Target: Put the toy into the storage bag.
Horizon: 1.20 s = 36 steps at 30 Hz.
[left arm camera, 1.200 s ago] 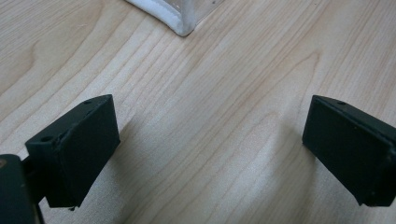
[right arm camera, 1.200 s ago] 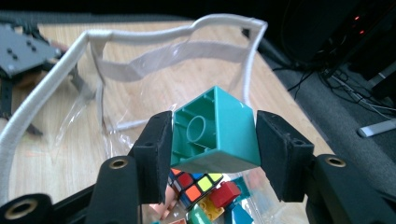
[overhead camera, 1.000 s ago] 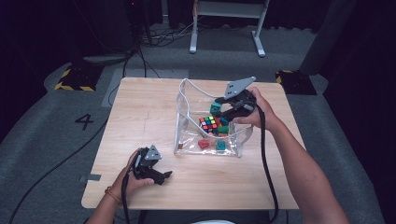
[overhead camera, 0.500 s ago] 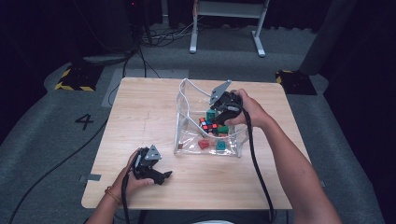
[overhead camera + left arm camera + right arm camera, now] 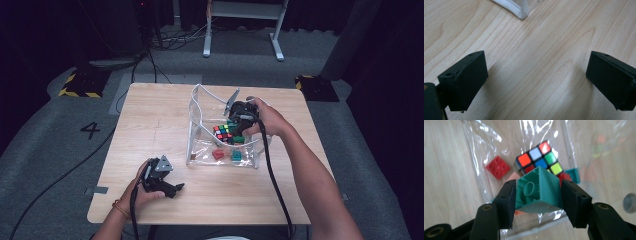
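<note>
A clear plastic bag with white trim (image 5: 197, 117) stands open on the wooden table (image 5: 150, 125). Inside lie a colour puzzle cube (image 5: 223, 133) (image 5: 539, 157), a red brick (image 5: 218, 153) (image 5: 498, 167) and a teal brick (image 5: 236, 156). My right gripper (image 5: 237, 131) (image 5: 537, 192) reaches down into the bag, shut on a green hollow brick (image 5: 537, 191) just above the cube. My left gripper (image 5: 170, 187) (image 5: 536, 77) rests near the table's front left, jaws open wide over bare wood with nothing between them.
A corner of the bag's white trim (image 5: 520, 13) lies just ahead of the left gripper. Black cables trail from both grippers. A grey round object (image 5: 630, 202) sits at the right edge of the right gripper view. Beyond the table stands a white metal frame (image 5: 242, 25).
My right gripper has sunk into the bag with the green brick, from above its rim down towards the cube. The left gripper has stayed put.
</note>
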Each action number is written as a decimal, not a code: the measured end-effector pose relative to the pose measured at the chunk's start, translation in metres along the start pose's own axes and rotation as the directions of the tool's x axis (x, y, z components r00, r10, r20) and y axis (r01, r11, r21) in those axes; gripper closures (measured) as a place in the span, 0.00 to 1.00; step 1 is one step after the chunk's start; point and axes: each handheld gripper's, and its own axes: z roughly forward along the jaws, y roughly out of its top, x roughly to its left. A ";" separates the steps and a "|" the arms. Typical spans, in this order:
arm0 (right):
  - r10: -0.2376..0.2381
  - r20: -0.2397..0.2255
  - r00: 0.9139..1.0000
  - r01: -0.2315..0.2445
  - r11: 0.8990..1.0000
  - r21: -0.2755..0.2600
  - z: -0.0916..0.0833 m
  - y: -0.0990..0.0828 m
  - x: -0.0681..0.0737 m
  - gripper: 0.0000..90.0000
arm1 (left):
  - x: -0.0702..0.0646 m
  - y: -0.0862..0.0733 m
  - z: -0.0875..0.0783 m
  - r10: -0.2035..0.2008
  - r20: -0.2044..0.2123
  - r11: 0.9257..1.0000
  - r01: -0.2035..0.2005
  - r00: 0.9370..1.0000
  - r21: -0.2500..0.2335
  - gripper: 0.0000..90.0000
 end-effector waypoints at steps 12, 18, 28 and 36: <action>0.005 0.035 0.999 -0.008 0.997 0.080 -0.011 -0.012 0.005 0.53 | 0.000 0.000 0.000 0.000 0.000 1.000 0.000 1.000 0.000 0.04; 0.005 0.042 0.999 -0.010 0.994 0.107 -0.019 -0.024 0.003 0.53 | 0.000 0.000 0.000 0.000 0.000 1.000 0.000 1.000 0.000 0.04; 0.090 0.073 0.993 -0.099 0.986 0.136 -0.027 -0.043 -0.001 0.53 | 0.000 0.000 0.000 0.000 0.000 1.000 0.000 1.000 0.000 0.04; 0.064 0.099 0.993 -0.074 0.992 0.102 -0.028 -0.045 -0.003 0.53 | 0.000 0.000 0.000 0.000 0.000 1.000 0.000 1.000 0.000 0.04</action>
